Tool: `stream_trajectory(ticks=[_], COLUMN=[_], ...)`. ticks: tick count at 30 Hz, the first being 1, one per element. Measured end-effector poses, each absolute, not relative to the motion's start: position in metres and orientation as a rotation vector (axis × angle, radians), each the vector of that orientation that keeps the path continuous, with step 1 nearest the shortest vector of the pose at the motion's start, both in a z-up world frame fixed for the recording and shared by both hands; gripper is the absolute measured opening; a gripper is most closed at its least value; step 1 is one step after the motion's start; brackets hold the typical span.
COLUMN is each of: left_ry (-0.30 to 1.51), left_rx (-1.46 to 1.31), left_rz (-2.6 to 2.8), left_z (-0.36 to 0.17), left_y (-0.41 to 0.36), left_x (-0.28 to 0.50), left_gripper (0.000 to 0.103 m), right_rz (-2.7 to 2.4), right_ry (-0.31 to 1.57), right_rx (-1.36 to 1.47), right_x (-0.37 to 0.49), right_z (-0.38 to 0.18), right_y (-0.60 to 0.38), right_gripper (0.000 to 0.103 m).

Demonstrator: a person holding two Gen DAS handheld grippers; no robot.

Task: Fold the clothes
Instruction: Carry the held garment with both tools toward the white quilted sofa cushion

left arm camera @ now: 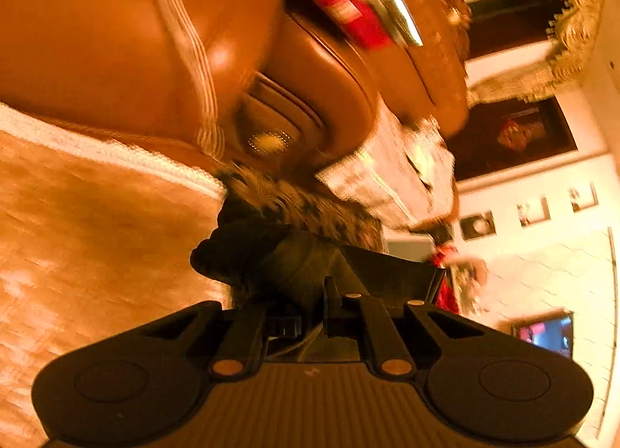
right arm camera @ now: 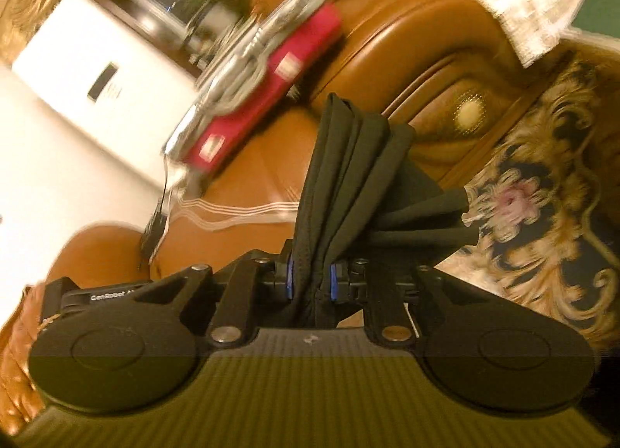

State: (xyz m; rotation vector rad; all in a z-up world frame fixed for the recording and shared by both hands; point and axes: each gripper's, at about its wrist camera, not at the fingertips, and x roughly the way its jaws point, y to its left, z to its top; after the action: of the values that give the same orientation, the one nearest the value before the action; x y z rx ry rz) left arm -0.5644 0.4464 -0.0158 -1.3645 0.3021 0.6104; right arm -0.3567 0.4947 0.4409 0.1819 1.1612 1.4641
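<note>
Left hand-held gripper (left arm camera: 310,312) first: through its camera I see its two fingers pressed tight together on a bunch of soft black cloth (left arm camera: 271,254). That cloth is the garment I am folding. It lumps up in front of the fingers, over the edge of the shiny brown leather sofa (left arm camera: 116,41). A pale fuzzy blanket (left arm camera: 97,235) with a white trim lies on the left. The picture is blurry, so I cannot tell how much cloth hangs down.

Now the right hand-held gripper (right arm camera: 310,281). Its blue pads (right arm camera: 290,277) pinch the same black cloth (right arm camera: 348,169), which stands up in long pleats and stretches off to the right. Behind it are the brown sofa (right arm camera: 407,41), a flat red box (right arm camera: 271,91) with grey cables on top, and a dark rug with gold swirls (right arm camera: 542,196).

I think I am carrying the cloth, held by two spots, to lay it out. To do it well, I should keep both pinches firm, pull my hands apart so the cloth goes flat, and keep it off the rug. Then I can lay it down smooth before folding.
</note>
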Motion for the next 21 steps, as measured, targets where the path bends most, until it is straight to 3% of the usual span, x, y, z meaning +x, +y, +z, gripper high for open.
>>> stream_trajectory(ticks=[5,9,10,15,16,19,21], left_ry=[0.369,0.559,0.591,0.536,0.511,0.481,0.445], left_rx=[-1.383,-1.455,-1.484,-1.525,-1.521,-1.490,-1.489], left_rz=[0.666,0.756,0.762,0.733,0.725,0.716,0.689], left_z=[-0.060,-0.127,-0.145,-0.183,-0.185,-0.189,-0.191], left_y=[0.475,0.489,0.490,0.486,0.486,0.485,0.479], left_x=[-0.637,-0.656,-0.660,-0.668,-0.669,-0.669,-0.669], left_gripper=[0.010,0.010,0.010,0.016,0.022,0.055,0.058], right_rz=[1.448,1.328,1.273,1.274,1.274,1.275,1.305], right_ry=[1.306,1.546,1.621,1.724,1.719,1.678,1.574], right_rx=[0.173,-0.027,-0.111,-0.182,-0.188,-0.251,-0.288], right_x=[-0.430,-0.477,-0.484,-0.464,-0.456,-0.429,-0.412], right_z=[0.389,0.314,0.297,0.295,0.299,0.316,0.334], right_y=[0.522,0.536,0.538,0.526,0.522,0.510,0.505], right_gripper=[0.020,0.034,0.046,0.054,0.060,0.063,0.063])
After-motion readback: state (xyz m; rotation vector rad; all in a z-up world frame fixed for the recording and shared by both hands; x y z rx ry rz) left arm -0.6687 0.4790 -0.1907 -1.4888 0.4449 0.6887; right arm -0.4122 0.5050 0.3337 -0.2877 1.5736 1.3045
